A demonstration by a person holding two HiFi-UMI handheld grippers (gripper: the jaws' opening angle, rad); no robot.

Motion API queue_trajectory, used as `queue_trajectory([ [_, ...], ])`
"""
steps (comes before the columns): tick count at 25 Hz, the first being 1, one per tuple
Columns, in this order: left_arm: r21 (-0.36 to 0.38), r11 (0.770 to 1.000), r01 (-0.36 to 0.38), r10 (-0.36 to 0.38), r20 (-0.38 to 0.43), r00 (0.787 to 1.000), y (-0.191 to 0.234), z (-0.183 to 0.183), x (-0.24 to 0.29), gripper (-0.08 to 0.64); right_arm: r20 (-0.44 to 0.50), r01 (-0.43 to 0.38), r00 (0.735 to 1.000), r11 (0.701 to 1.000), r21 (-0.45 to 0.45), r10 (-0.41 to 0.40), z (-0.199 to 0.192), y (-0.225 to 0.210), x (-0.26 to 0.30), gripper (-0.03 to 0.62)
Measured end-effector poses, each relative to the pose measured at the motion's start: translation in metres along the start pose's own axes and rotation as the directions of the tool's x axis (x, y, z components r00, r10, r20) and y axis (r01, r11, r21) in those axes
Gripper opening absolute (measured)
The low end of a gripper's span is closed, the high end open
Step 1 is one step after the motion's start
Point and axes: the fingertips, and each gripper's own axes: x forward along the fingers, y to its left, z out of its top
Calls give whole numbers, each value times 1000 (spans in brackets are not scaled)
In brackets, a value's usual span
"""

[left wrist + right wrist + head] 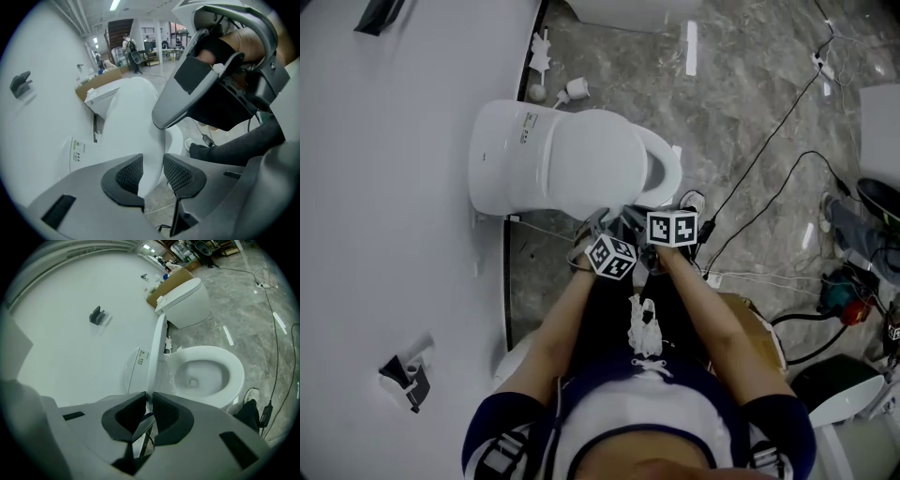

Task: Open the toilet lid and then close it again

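Two grippers are held close together at the front edge of the toilet lid [581, 159], which is raised well off the bowl [234, 369]. In the right gripper view the lid is seen edge-on as a thin white band that runs down from the hinge end into the jaws. The right gripper [149, 403] is clamped on that edge, its dark ribbed pads [165, 412] drawn in on either side of it with only a narrow slit left between them. The open bowl and its white rim are seen just to the right of the lid, with water at the bottom.

The left gripper [151, 171] is held with its jaws apart. The lid's white surface is seen beyond and between the pads [177, 174], but it is not pressed by them. The right gripper's grey body is seen just above it in the left gripper view.

The toilet is set against a white wall [394, 187], and a small label [140, 359] is fixed to the unit behind the lid. A dark bracket [96, 315] is mounted on the wall. A second toilet [187, 298] stands further along, beside a cardboard box [169, 281]. Black cables [769, 141] are trailed across the grey marble floor [750, 56].
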Motion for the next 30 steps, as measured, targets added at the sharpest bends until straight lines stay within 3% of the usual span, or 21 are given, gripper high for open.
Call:
queue_trajectory([
  [5, -107, 994, -11, 15, 39, 999, 20, -7, -16, 132, -3, -38, 999, 997, -64, 38, 5, 28, 9, 41],
  [11, -180, 984, 7, 7, 79, 997, 39, -15, -30, 120, -13, -56, 998, 989, -139, 55, 11, 55, 20, 40],
  [21, -215, 977, -6, 36, 133, 990, 67, -24, -51, 124, -17, -89, 996, 963, -253, 87, 19, 94, 32, 41],
  [30, -270, 961, -58, 100, 144, 984, 103, -40, -68, 144, -1, -132, 990, 949, -286, 138, 28, 133, 47, 41],
])
